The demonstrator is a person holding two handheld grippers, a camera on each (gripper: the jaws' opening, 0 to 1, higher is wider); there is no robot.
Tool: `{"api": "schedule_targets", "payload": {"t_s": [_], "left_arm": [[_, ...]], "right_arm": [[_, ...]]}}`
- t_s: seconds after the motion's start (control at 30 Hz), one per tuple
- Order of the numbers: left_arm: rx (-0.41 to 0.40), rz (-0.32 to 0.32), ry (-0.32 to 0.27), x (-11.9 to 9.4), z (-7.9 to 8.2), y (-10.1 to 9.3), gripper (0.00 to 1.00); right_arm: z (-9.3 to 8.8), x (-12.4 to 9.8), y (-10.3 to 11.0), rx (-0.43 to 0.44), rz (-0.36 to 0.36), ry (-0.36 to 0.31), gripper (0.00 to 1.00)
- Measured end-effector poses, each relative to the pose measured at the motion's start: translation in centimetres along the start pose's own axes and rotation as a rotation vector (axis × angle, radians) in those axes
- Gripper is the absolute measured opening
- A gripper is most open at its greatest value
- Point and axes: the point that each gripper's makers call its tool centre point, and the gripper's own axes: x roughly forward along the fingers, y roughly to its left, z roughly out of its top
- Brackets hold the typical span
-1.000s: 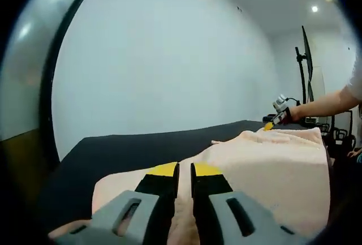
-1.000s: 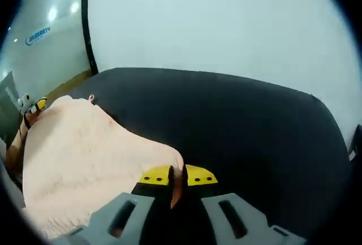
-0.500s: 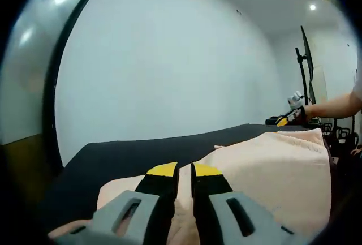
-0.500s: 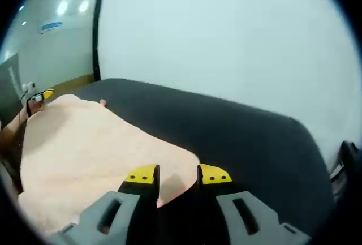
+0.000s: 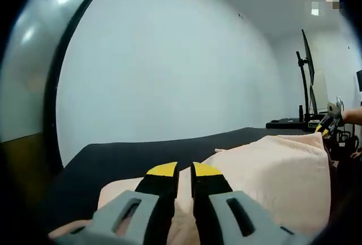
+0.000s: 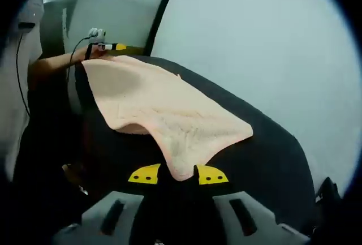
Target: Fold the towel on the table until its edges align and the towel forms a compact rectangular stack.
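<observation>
1. In the left gripper view, the left gripper (image 5: pixel 184 172) was seen with its yellow-tipped jaws drawn close together, only a thin gap between them, and peach cloth of the towel (image 5: pixel 271 166) was pinched in that gap.
2. From there the towel was spread away to the right over the black table (image 5: pixel 141 149), and its far corner was raised near the right gripper (image 5: pixel 326 126), seen small at the view's right edge beside a person's hand.
3. A stand with a dark monitor (image 5: pixel 307 58) was seen upright beyond the table, against the pale wall.
4. In the right gripper view, the right gripper (image 6: pixel 178 174) was seen with its jaws parted, and a hanging corner of the towel (image 6: pixel 164 109) lay between the yellow tips; whether the cloth was touched by either tip could not be told.
5. The towel was lifted off the table (image 6: pixel 271 160) along its near edge, with dark space under it, while its right corner rested on the black surface.
6. At the towel's far corner the left gripper (image 6: pixel 107 46) was seen, held by a person's arm (image 6: pixel 54 64).
</observation>
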Motion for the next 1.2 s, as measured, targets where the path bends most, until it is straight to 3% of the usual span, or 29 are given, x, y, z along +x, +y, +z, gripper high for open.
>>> {"api": "schedule_targets", "payload": {"t_s": [0.07, 0.17, 0.2, 0.23, 0.27, 0.33, 0.4, 0.5, 0.6, 0.63, 0.67, 0.7, 0.77, 0.8, 0.87, 0.9, 0.97, 1.0, 1.03, 1.07, 1.1, 1.13, 1.17, 1.2], "left_arm": [[0.001, 0.001, 0.003, 0.0, -0.1, 0.1, 0.08], [-0.004, 0.007, 0.014, 0.0, -0.3, 0.2, 0.08], [-0.005, 0.009, 0.015, -0.1, -0.3, 0.2, 0.08], [-0.014, 0.013, 0.011, -0.1, -0.2, 0.4, 0.08], [-0.021, 0.013, 0.007, -0.2, -0.1, 0.4, 0.08], [-0.025, 0.016, 0.002, -0.1, -0.1, 0.5, 0.08], [-0.019, 0.019, 0.001, -0.1, 0.0, 0.6, 0.08], [-0.006, 0.018, 0.002, -0.1, 0.0, 0.4, 0.08], [0.015, 0.007, 0.014, 0.2, -0.2, 0.3, 0.08], [0.02, 0.004, 0.014, 0.2, -0.2, 0.2, 0.08], [0.022, 0.001, 0.014, 0.3, -0.2, 0.1, 0.08], [0.028, 0.0, 0.014, 0.3, -0.2, 0.0, 0.08], [0.047, 0.02, 0.014, 0.3, 0.7, 0.8, 0.08], [0.019, 0.033, 0.062, 0.0, 0.9, 1.3, 0.08], [0.067, 0.033, 0.107, -0.3, 3.6, 3.1, 0.09], [0.057, 0.101, 0.165, -0.6, 4.9, 6.1, 0.11], [-0.034, 0.132, 0.264, -0.6, 5.4, 9.5, 0.13], [-0.086, 0.156, 0.354, -0.2, 4.9, 11.9, 0.15], [-0.094, 0.177, 0.406, 0.2, 4.5, 13.4, 0.17], [-0.04, 0.129, 0.512, 1.1, 2.6, 14.6, 0.17], [-0.066, 0.076, 0.597, 1.5, 1.0, 14.3, 0.17], [-0.087, 0.069, 0.72, 1.5, -1.7, 14.3, 0.2], [-0.053, 0.045, 0.776, 1.8, -3.2, 14.4, 0.23], [-0.082, 0.031, 0.817, 2.0, -4.5, 14.3, 0.26]], "right_arm": [[-0.6, 0.4, -0.5, -0.056, 0.0, 0.0, 0.01], [-0.9, -0.3, -1.2, -0.149, -0.006, 0.011, 0.01], [-0.7, -0.8, -1.6, -0.207, -0.013, 0.009, 0.01], [-0.3, -1.9, -2.1, -0.323, -0.063, 0.04, 0.01], [-0.2, -2.5, -2.5, -0.364, -0.074, 0.047, 0.01], [0.6, -3.6, -2.1, -0.382, -0.064, 0.032, 0.01], [0.7, -4.4, -1.7, -0.458, -0.057, 0.055, 0.01], [0.1, -4.8, -0.9, -0.395, -0.03, 0.068, 0.01], [-2.7, -4.1, 0.8, -0.228, 0.053, 0.13, 0.03], [-3.8, -3.7, 1.2, -0.199, 0.082, 0.142, 0.1], [-4.1, -3.5, 1.3, -0.186, 0.092, 0.133, 0.18], [-2.9, -3.7, 0.7, -0.123, 0.095, 0.052, 0.18], [-1.7, -4.4, 0.4, 0.098, 0.143, -0.017, 0.22], [-0.6, -5.0, -1.0, 0.156, 0.128, -0.092, 0.25], [0.5, -5.3, -2.6, 0.213, 0.075, -0.132, 0.24], [1.0, -5.4, -3.2, 0.233, 0.061, -0.153, 0.24], [2.6, -5.1, -4.2, 0.264, 0.032, -0.221, 0.24], [3.2, -4.8, -4.6, 0.28, 0.019, -0.246, 0.24], [3.8, -4.6, -4.6, 0.284, 0.02, -0.27, 0.23], [4.4, -4.0, -4.8, 0.304, 0.017, -0.298, 0.23], [4.5, -3.7, -5.0, 0.313, 0.01, -0.305, 0.23], [4.7, -3.3, -5.0, 0.308, 0.01, -0.308, 0.22], [5.1, -2.8, -4.8, 0.309, 0.013, -0.322, 0.22], [5.4, -2.5, -4.6, 0.309, 0.014, -0.327, 0.22]]}}
